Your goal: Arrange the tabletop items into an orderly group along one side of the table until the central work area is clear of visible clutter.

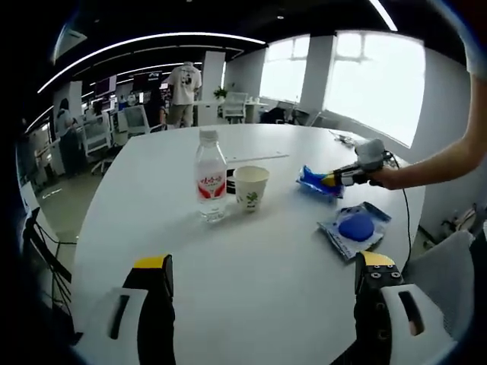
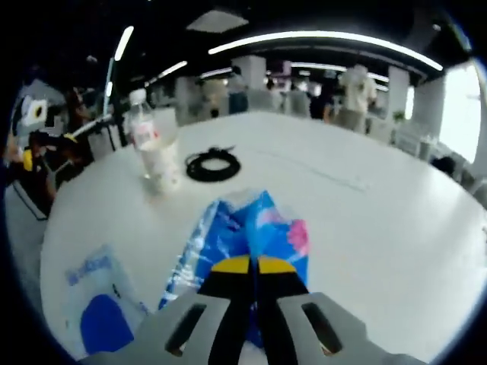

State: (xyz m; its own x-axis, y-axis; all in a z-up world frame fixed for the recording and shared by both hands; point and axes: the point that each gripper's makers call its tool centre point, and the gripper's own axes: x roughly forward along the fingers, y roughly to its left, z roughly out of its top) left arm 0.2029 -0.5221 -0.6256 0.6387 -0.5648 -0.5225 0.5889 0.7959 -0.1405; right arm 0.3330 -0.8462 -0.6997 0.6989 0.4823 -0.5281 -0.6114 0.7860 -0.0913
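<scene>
Blue snack packet: on white table, pinched at its near edge between right gripper fingers, closed tight on it. Blue pouch: flat on table, beside that packet. Water bottle, paper cup: upright, mid-table, side by side. Left gripper: fingers wide apart, holding nothing.

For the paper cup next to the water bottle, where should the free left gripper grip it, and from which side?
Probably the paper cup is best taken across its wall just under the rim, coming level from the left gripper side. It stands upright with an open mouth, and the water bottle crowds one flank, so the jaws should close front to back. The near side faces bare table.
</scene>
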